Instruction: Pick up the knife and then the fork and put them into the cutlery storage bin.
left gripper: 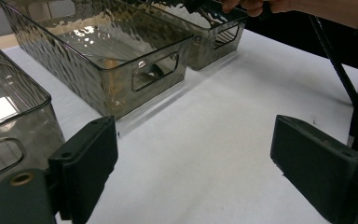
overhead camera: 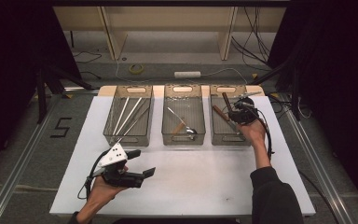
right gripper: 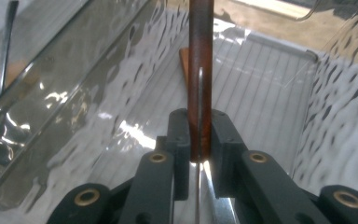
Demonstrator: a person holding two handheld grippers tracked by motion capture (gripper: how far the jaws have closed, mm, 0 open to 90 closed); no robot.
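Three clear bins stood in a row at the far side of the white desk (overhead camera: 182, 186), and the middle bin (overhead camera: 183, 114) serves here as the landmark. The cutlery looked sorted by kind, one kind to each bin, which would explain the row.

To the left of the middle bin, the left bin (overhead camera: 129, 115) held long pale sticks, likely chopsticks (overhead camera: 128, 114), lying lengthwise. Nearer the person than the middle bin and to its left, the left gripper (overhead camera: 142, 163) rested low over the bare desk in the person's left hand. In the left gripper view its jaws stood wide apart with nothing between them, apparently idle so as to keep clear of the working hand.

Inside the middle bin lay a spoon (overhead camera: 189, 131) and a thin utensil with a wooden handle.

To the right of the middle bin, the right gripper (overhead camera: 235, 114) hung over the right bin (overhead camera: 227, 121). Its jaws were clenched on a wooden-handled knife (right gripper: 201, 70), gripped at the handle with the thin metal blade running back between them, as the right gripper view showed. The knife was held above the ribbed floor of that bin, pointing along its length, probably so that it would lie flat beside the brown-handled piece (overhead camera: 220, 113) already there.
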